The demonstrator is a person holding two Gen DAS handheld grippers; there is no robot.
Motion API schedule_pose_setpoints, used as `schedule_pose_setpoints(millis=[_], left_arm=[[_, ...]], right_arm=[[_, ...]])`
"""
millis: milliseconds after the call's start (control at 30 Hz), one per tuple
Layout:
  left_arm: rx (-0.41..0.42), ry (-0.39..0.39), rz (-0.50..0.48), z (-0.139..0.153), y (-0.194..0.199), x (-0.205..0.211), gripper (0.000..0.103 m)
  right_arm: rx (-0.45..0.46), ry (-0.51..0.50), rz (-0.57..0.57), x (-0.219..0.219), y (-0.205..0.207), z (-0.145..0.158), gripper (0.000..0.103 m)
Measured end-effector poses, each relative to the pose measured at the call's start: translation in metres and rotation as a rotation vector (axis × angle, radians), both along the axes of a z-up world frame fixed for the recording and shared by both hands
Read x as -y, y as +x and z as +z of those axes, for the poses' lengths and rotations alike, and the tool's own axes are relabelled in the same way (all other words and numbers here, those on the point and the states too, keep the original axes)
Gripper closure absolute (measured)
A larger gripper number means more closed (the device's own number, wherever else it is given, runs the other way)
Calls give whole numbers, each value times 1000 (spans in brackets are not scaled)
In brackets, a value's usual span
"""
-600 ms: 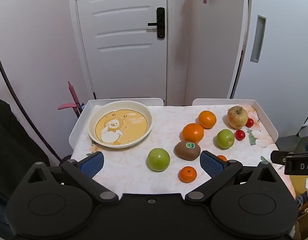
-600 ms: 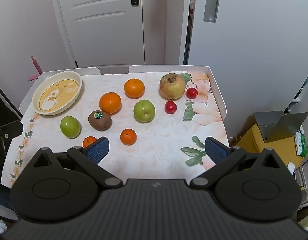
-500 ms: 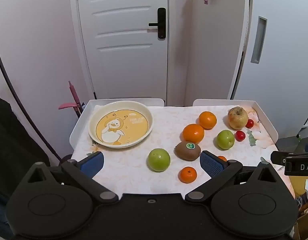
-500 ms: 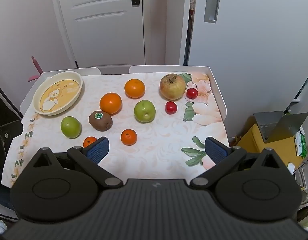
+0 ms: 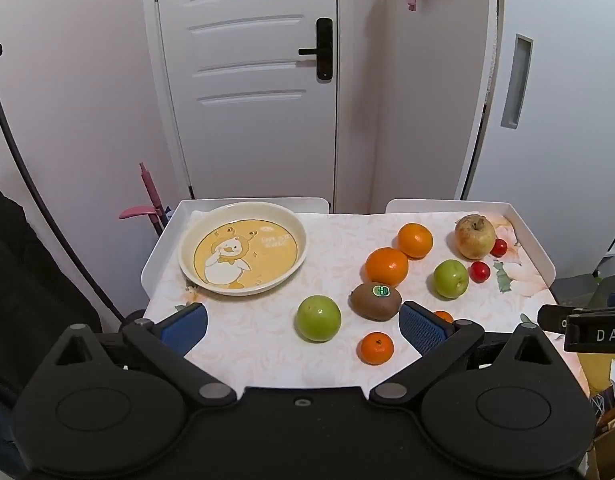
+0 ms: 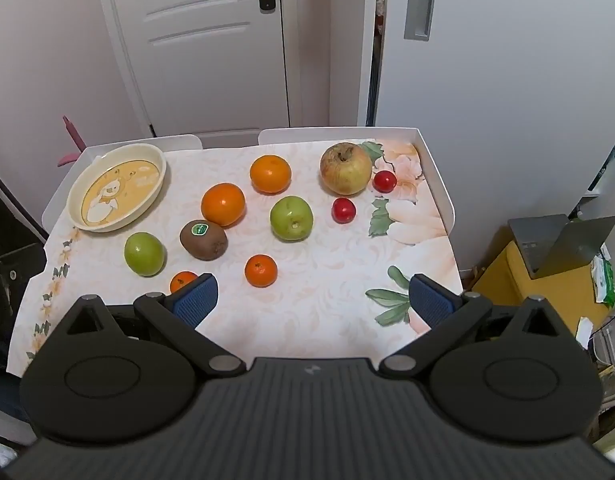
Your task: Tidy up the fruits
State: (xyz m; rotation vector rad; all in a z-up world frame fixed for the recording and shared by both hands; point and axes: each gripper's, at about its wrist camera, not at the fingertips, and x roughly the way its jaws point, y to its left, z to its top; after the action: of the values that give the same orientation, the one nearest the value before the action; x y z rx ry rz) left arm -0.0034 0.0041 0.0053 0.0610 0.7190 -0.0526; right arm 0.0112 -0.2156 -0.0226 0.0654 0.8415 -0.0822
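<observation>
Nothing on the table has shifted since the earlier frames. Both the left gripper [image 5: 303, 326] and right gripper [image 6: 313, 298] gape fully, empty. The kiwi [image 5: 375, 301] wears an unreadable green sticker; "DAS" shows only in the left view, the laptop [image 6: 559, 240] only in the right. Fruit lies scattered beside the empty duck plate [image 5: 243, 254].

**Soft, even indoor light; sharp frames with fisheye bend**

Both views are bright and in focus, with no motion blur. Fruit on the worktop [image 6: 327, 280] casts only faint, short shadows. Small highlights glint on the tomatoes [image 6: 343, 210]. The door [image 5: 247, 80] edges bow outward, and the corners at 11 and 1 o'clock go black.
</observation>
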Motion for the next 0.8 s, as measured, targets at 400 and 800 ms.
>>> schedule_pose_setpoints(millis=[400, 800], left_arm=[[6, 18, -1, 0, -3, 2, 0], [11, 36, 6, -1, -6, 2, 0]], right_arm=[[6, -3, -10, 1, -3, 3, 0], [8, 17, -8, 2, -4, 5, 0]])
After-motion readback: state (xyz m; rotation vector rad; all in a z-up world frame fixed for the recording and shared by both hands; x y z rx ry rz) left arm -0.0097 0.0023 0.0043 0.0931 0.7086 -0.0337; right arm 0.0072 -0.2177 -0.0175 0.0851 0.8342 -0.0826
